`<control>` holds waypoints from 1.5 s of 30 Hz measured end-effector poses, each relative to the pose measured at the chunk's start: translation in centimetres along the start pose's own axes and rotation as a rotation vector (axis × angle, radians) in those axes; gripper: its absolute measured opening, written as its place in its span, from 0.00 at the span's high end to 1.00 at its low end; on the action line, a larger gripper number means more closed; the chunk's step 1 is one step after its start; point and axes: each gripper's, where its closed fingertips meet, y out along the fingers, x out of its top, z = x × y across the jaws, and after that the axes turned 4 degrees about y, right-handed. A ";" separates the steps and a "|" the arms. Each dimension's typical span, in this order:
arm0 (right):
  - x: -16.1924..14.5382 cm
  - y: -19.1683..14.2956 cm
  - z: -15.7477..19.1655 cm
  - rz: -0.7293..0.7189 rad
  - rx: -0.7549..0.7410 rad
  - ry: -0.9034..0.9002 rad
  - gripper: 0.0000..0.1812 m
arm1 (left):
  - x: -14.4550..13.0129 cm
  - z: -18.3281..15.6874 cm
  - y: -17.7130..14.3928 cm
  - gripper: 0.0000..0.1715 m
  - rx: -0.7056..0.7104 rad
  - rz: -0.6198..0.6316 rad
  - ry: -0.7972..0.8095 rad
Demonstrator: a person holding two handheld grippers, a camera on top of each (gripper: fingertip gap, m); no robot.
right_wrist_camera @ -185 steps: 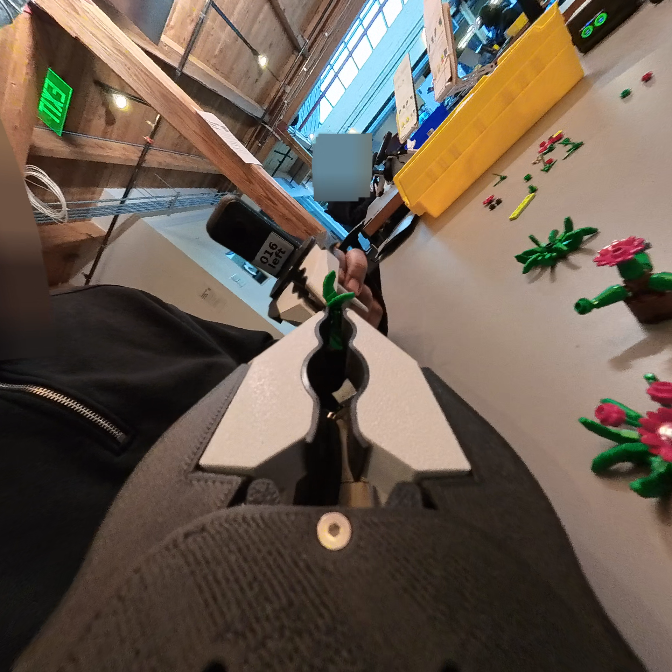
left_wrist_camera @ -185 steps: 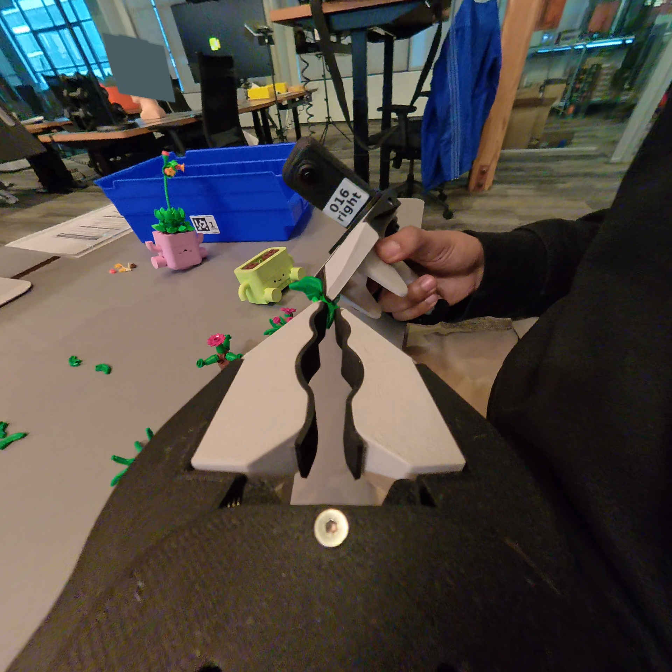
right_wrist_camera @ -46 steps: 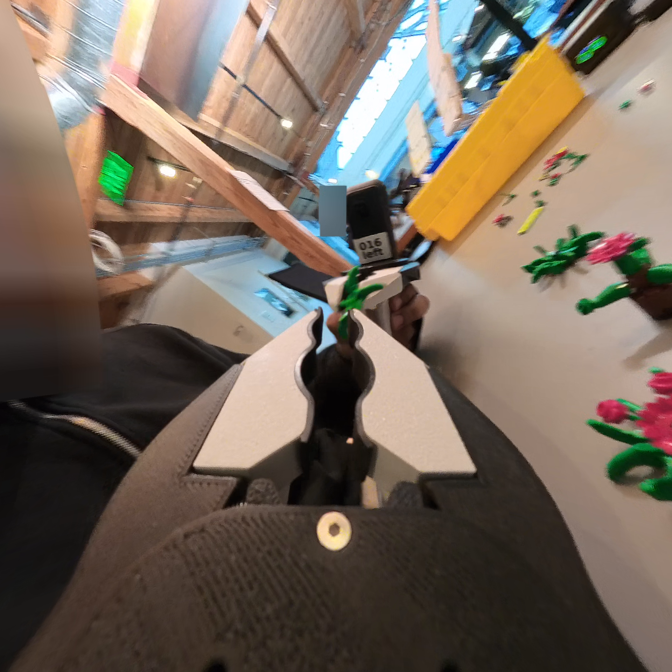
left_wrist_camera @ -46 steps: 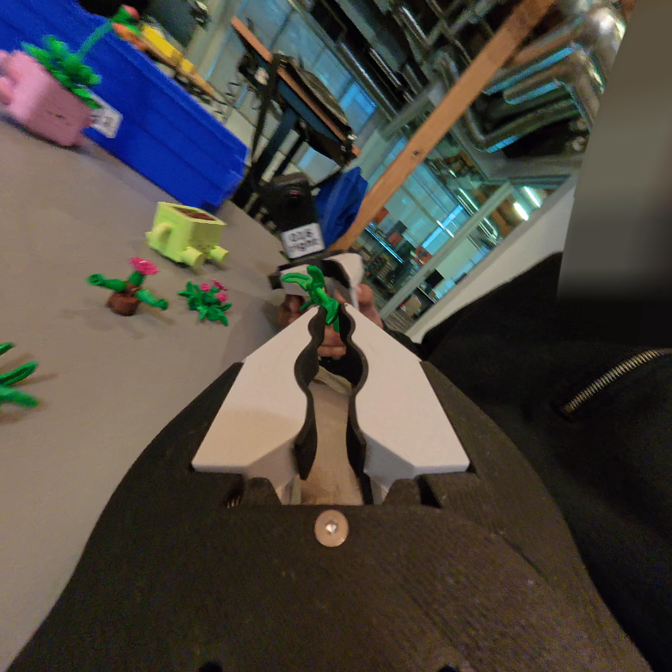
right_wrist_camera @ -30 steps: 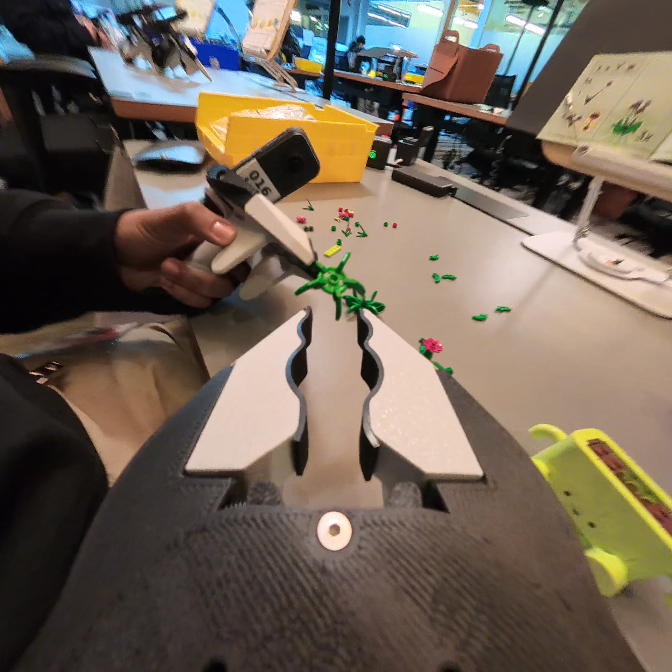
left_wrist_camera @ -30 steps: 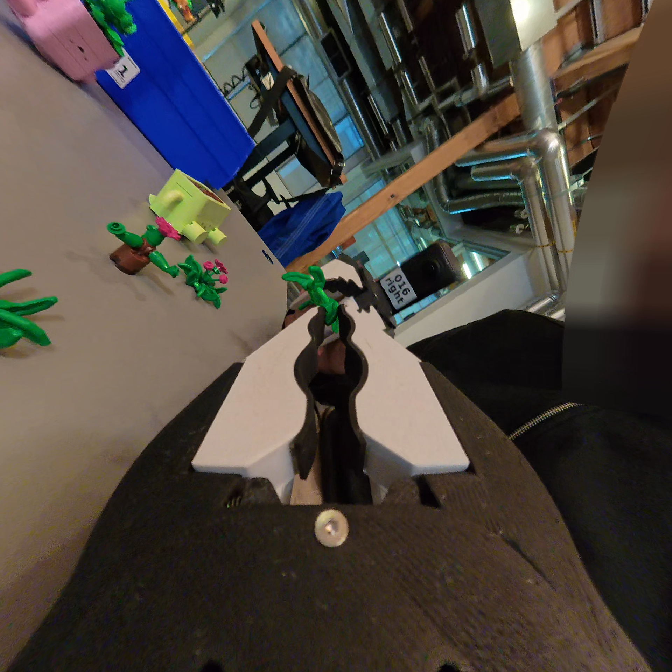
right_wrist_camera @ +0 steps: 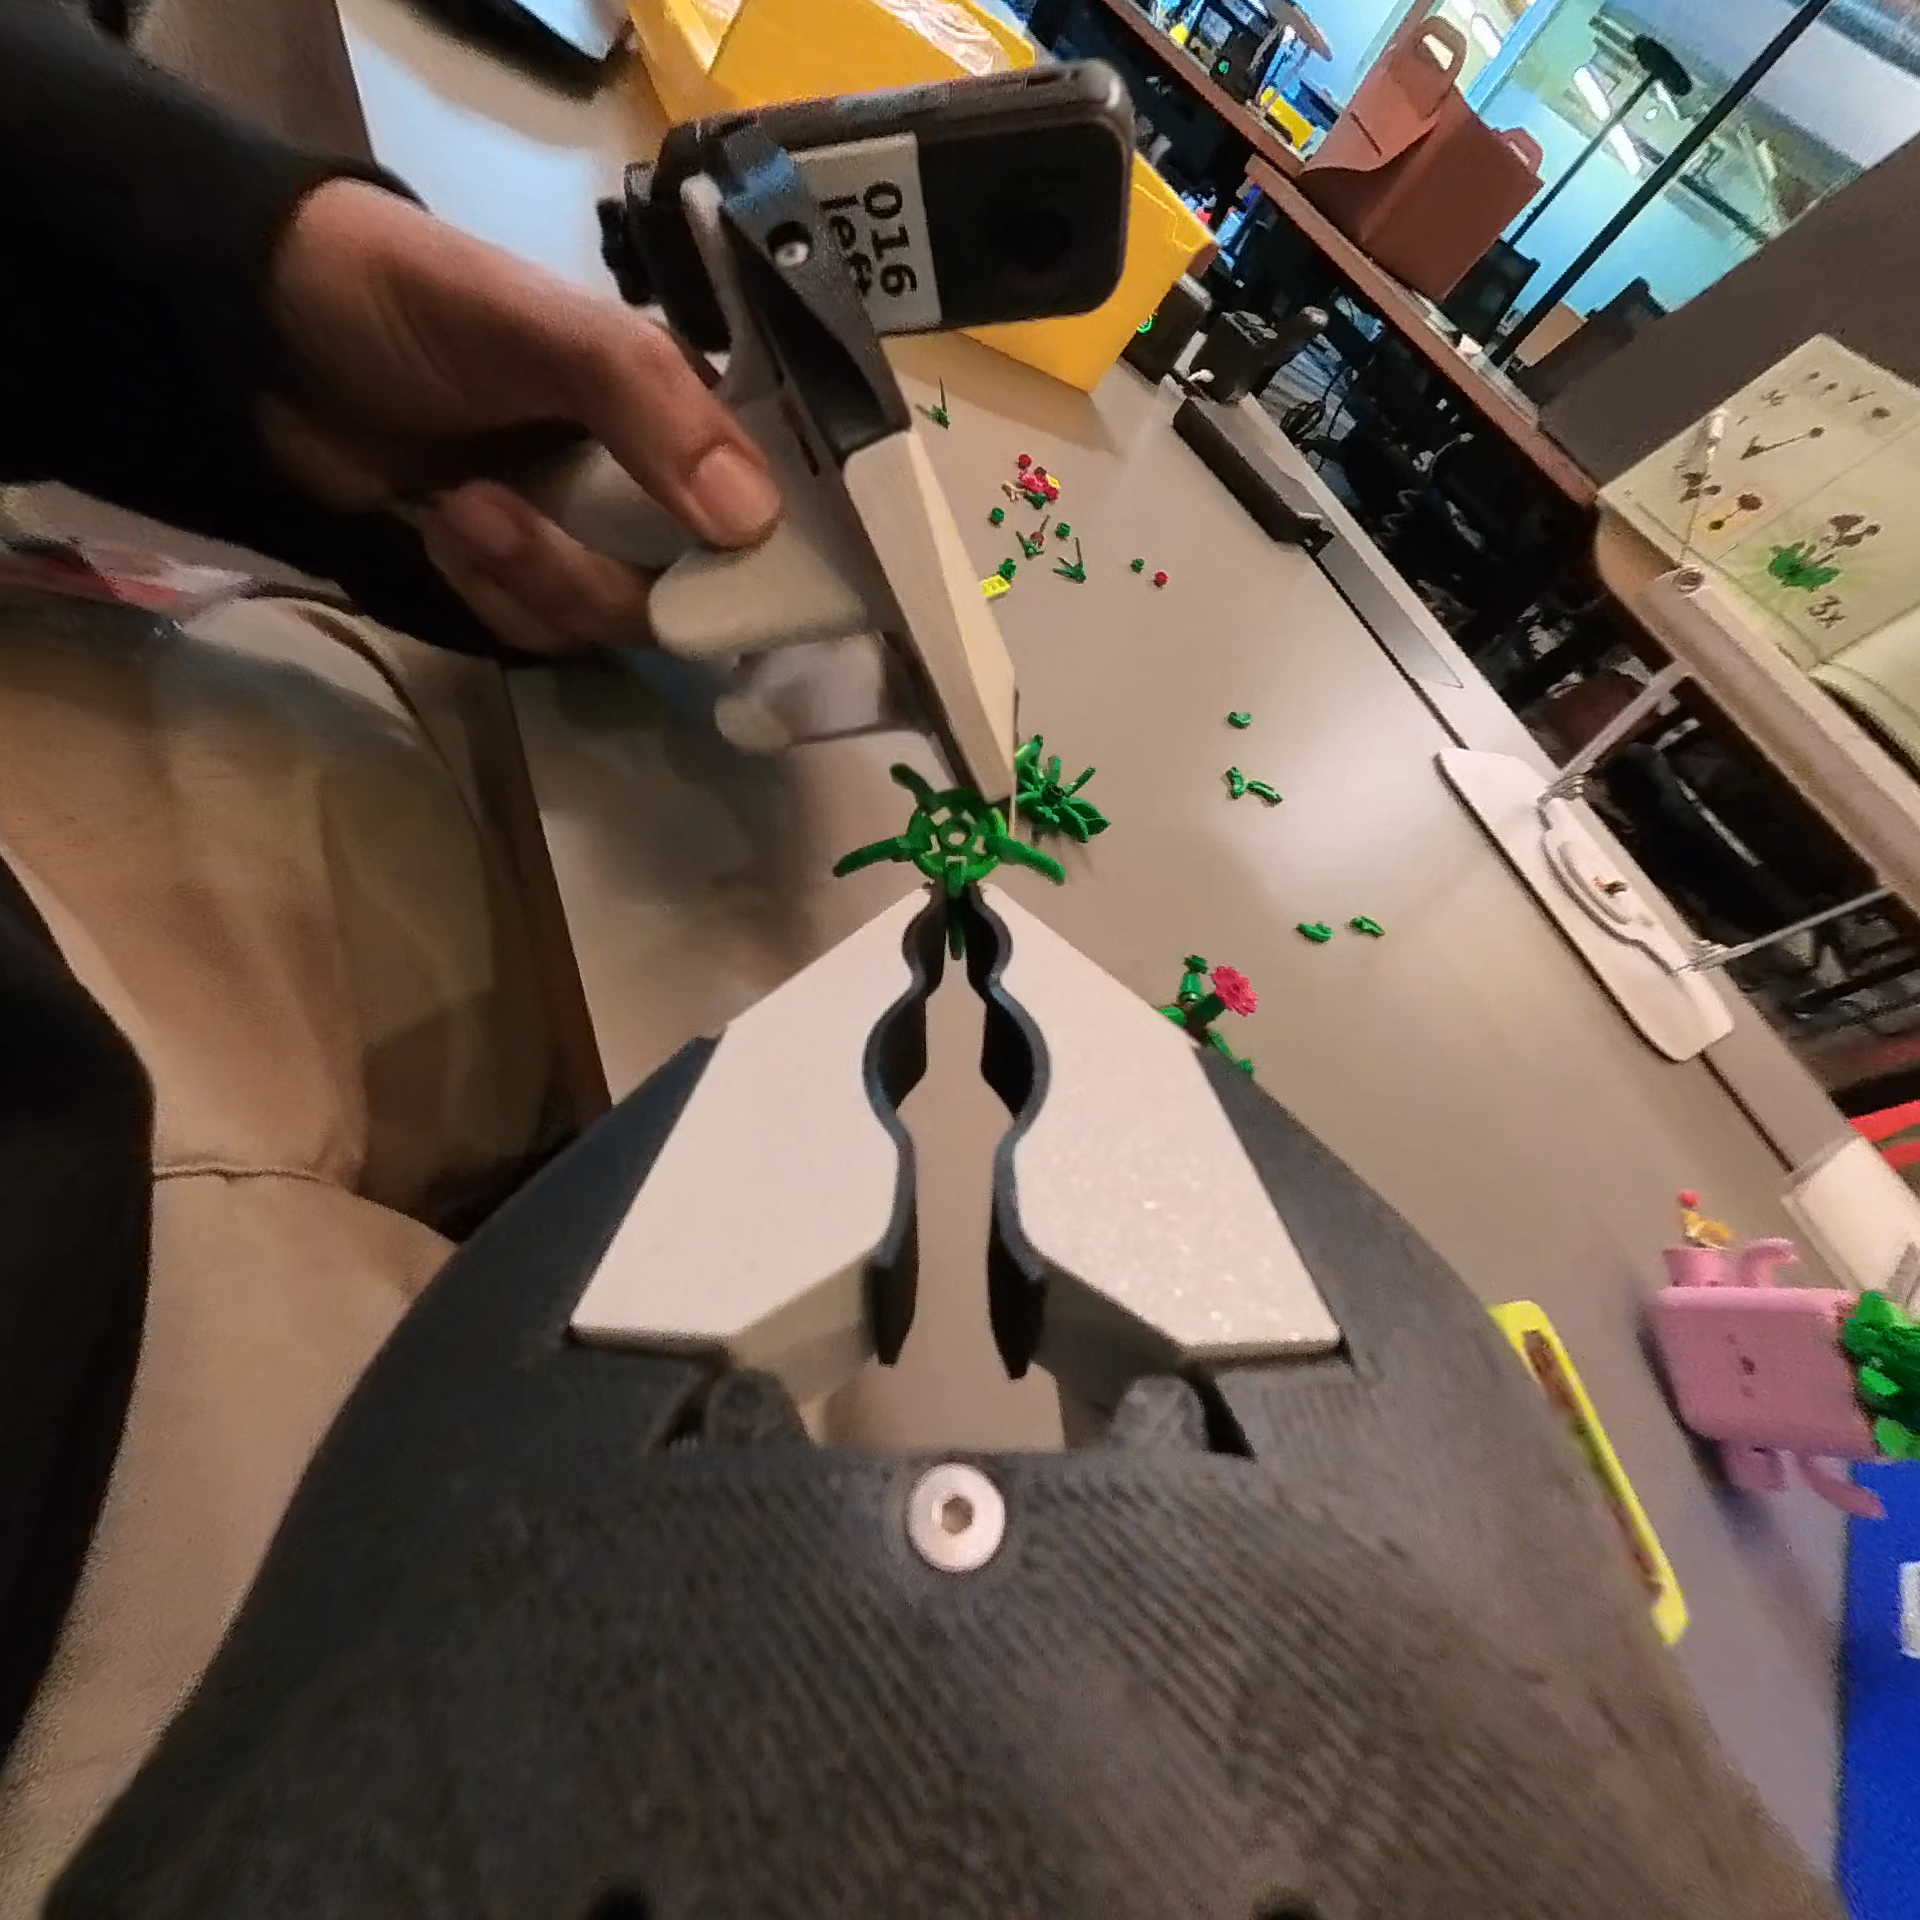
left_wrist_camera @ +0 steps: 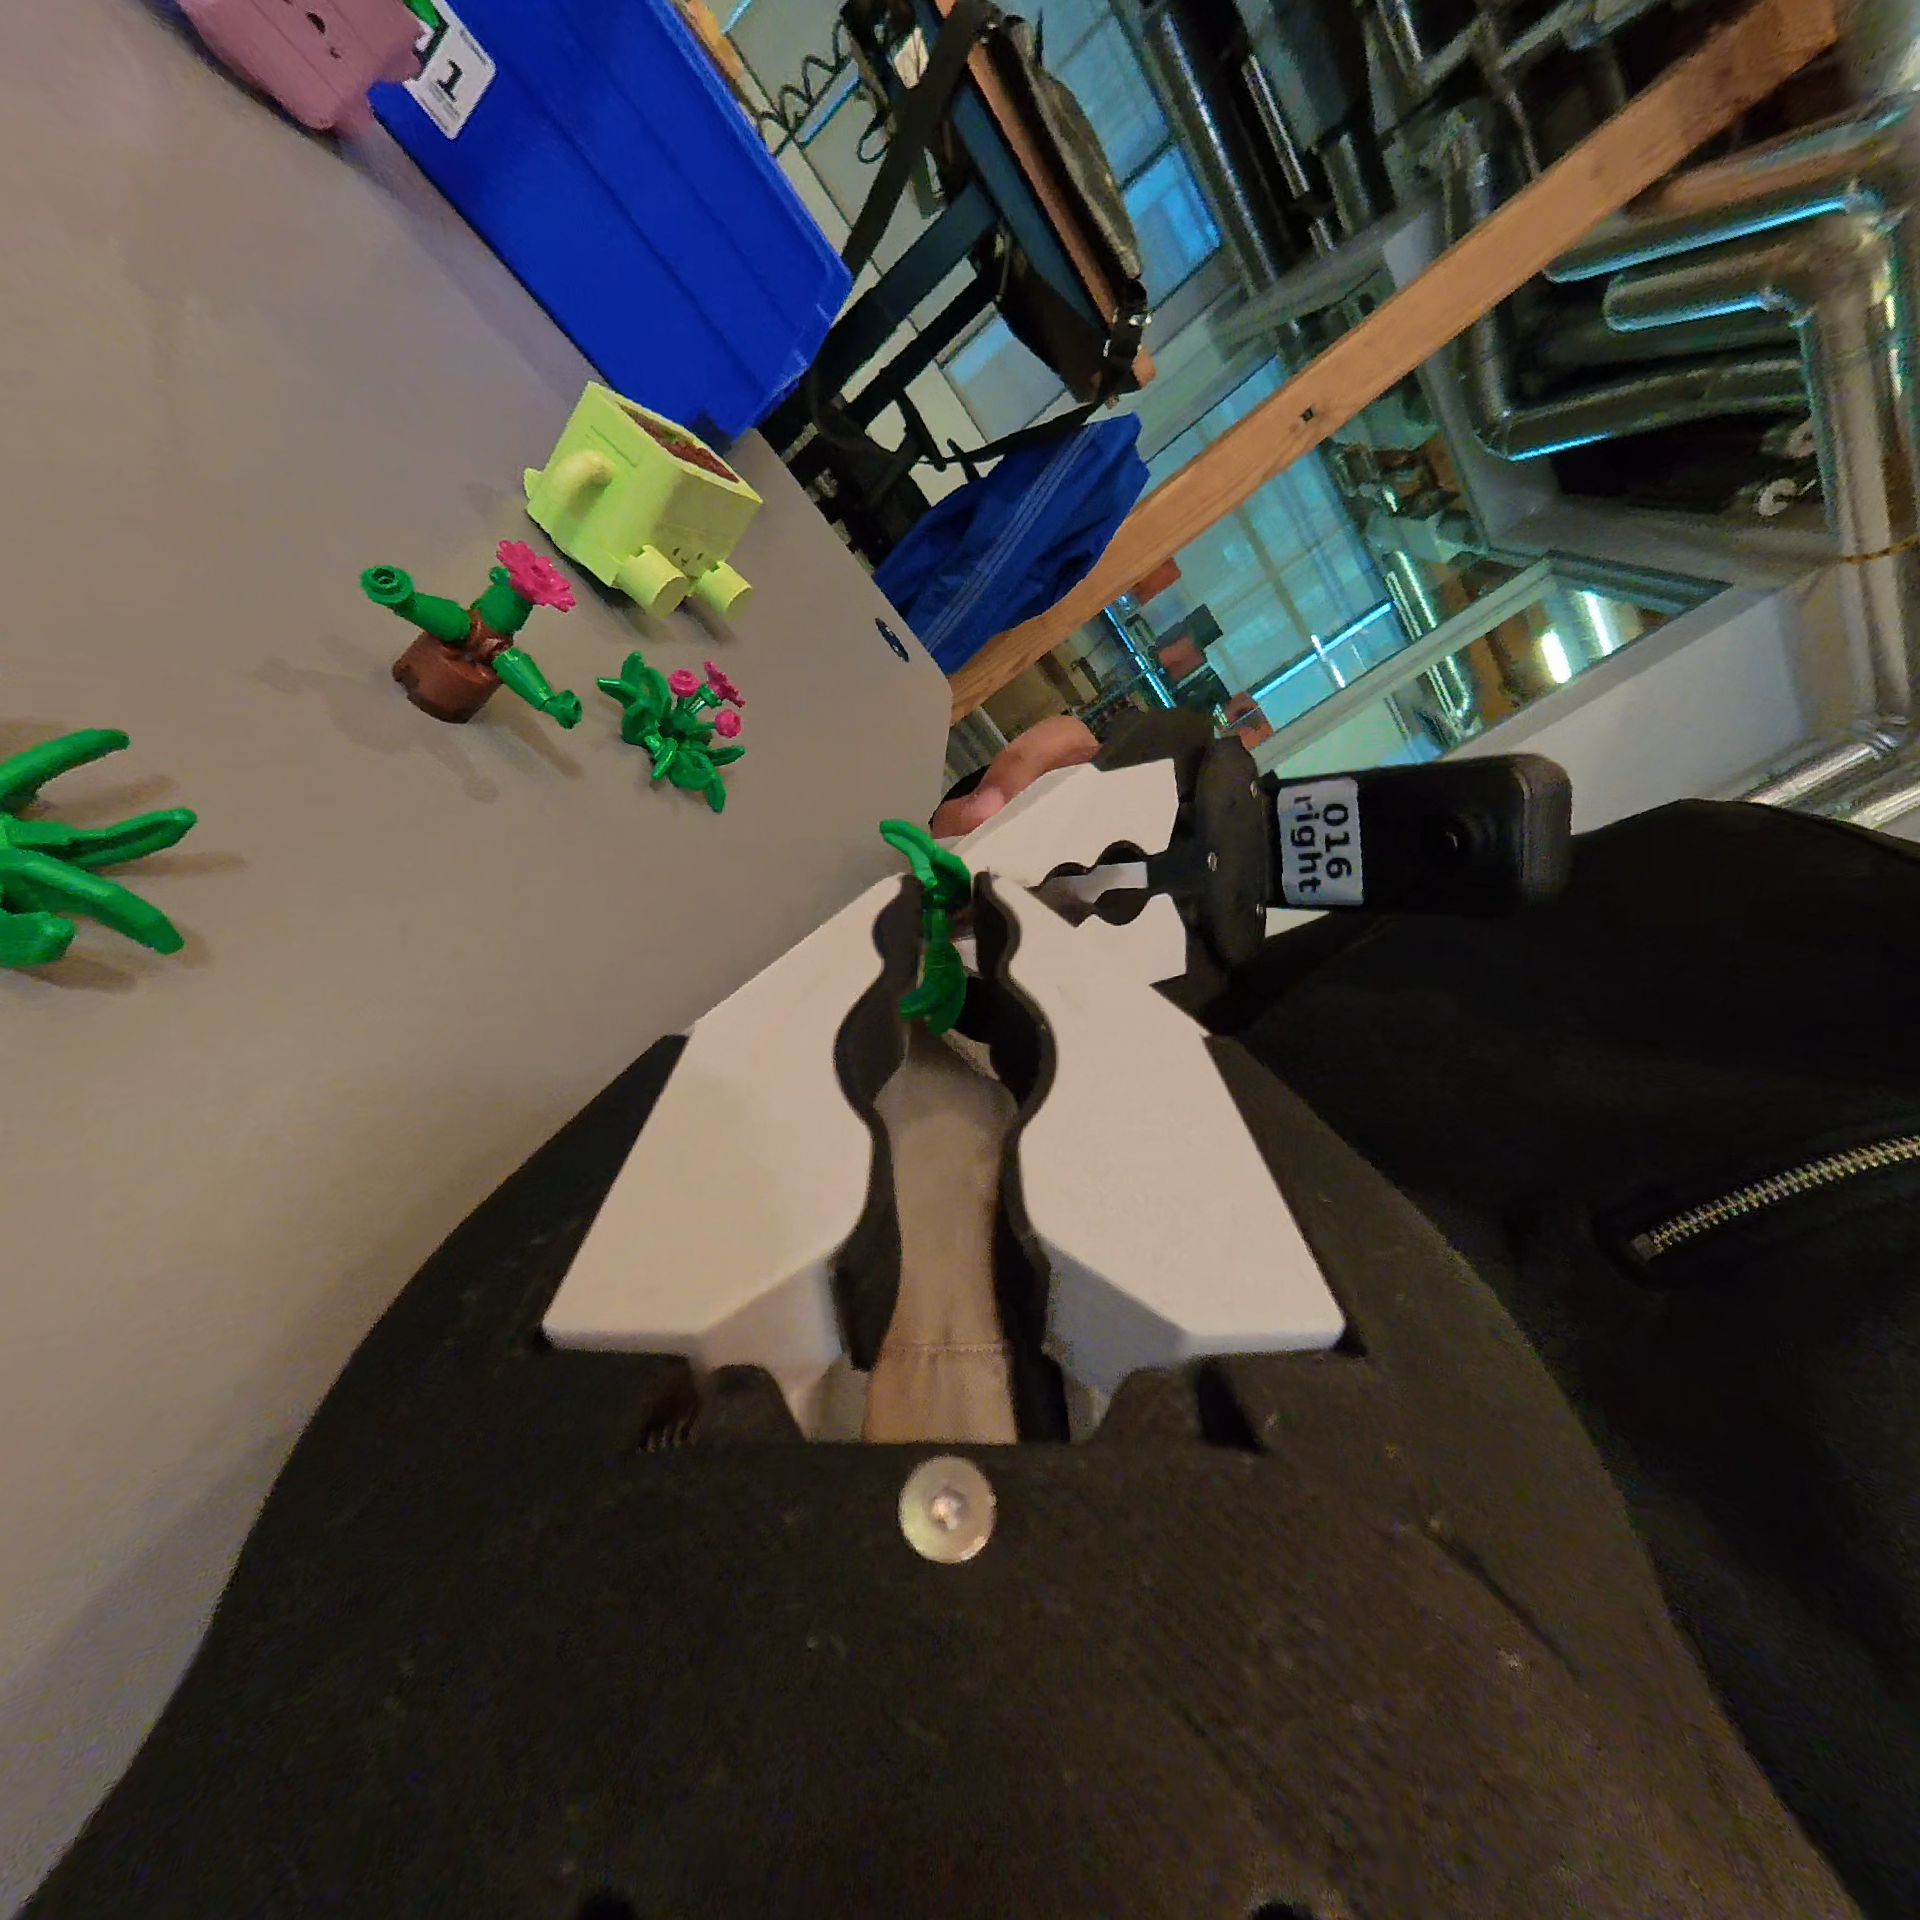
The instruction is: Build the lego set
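Observation:
My left gripper [left_wrist_camera: 943, 883] is shut on a green spiky lego leaf piece [left_wrist_camera: 932, 914] and holds it in the air past the table's near edge. In the right wrist view the leaf piece [right_wrist_camera: 951, 836] is a ring with several thin leaves, held at the tip of the left gripper [right_wrist_camera: 992, 774]. My right gripper [right_wrist_camera: 951, 920] has its jaws shut on the leaf that points toward it. The right gripper [left_wrist_camera: 1081, 883] also shows in the left wrist view, just right of the leaf piece. Both are hand-held.
On the grey table [left_wrist_camera: 260, 416] stand a lime-green pot [left_wrist_camera: 644, 520], a brown pot with cactus and pink flower [left_wrist_camera: 468, 644], a small pink-flowered plant [left_wrist_camera: 675, 717], a green leaf cluster [left_wrist_camera: 73, 862], a blue bin [left_wrist_camera: 623, 208]. A pink pot [right_wrist_camera: 1745, 1382], yellow bin [right_wrist_camera: 1091, 332] and instruction booklet [right_wrist_camera: 1766, 499] show too. Less than 4 cm separates the two grippers' tips. Between my right fingertips and the small pink-flowered plant [left_wrist_camera: 675, 717] there is roughly 10 centimetres.
One second ago my right gripper was open in front of the leaf piece. It has moved in and shut on one leaf. My left gripper keeps its hold.

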 end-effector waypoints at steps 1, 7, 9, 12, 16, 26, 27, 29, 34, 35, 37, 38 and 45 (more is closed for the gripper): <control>-0.1 0.0 0.0 0.006 -0.010 -0.015 1.00 | 0.0 0.1 -0.1 0.96 0.007 -0.003 -0.005; 0.2 0.2 -0.1 -0.029 0.047 0.145 0.88 | 0.9 -0.3 -0.5 0.96 -0.024 -0.053 0.023; 0.7 -0.2 -0.7 -0.062 0.095 0.301 0.83 | 1.2 -0.5 -0.7 0.96 -0.029 -0.073 0.044; 1.8 -0.9 -1.4 -0.157 0.211 0.584 0.82 | 1.5 -1.3 -0.7 0.96 -0.063 -0.093 0.088; 2.5 -1.4 -1.6 -0.240 0.352 0.831 0.85 | 1.6 -2.7 -0.4 0.96 -0.102 -0.106 0.153; 3.4 -1.7 -0.3 -0.272 0.462 0.849 0.98 | 1.0 -3.7 0.3 0.96 -0.123 -0.069 0.228; 3.5 -1.7 -0.2 -0.281 0.468 0.849 0.98 | 1.0 -3.7 0.3 0.96 -0.129 -0.070 0.223; 3.5 -1.8 -0.2 -0.281 0.475 0.842 0.98 | 0.9 -3.7 0.3 0.96 -0.143 -0.066 0.203; 3.7 -2.3 0.1 -0.269 0.474 0.760 0.98 | 0.6 -4.3 0.3 0.96 -0.229 -0.053 0.125; 3.8 -2.4 0.1 -0.274 0.475 0.744 0.98 | 0.6 -4.6 0.2 0.96 -0.260 -0.053 0.099; 4.1 -2.6 0.2 -0.283 0.475 0.721 0.98 | 0.6 -4.9 0.2 0.96 -0.302 -0.053 0.059; 4.2 -2.7 0.3 -0.288 0.481 0.711 0.98 | 0.5 -5.1 0.2 0.96 -0.321 -0.048 0.045; 4.6 -3.3 0.8 -0.303 0.506 0.632 0.98 | 0.2 -5.9 0.1 0.95 -0.430 -0.018 -0.061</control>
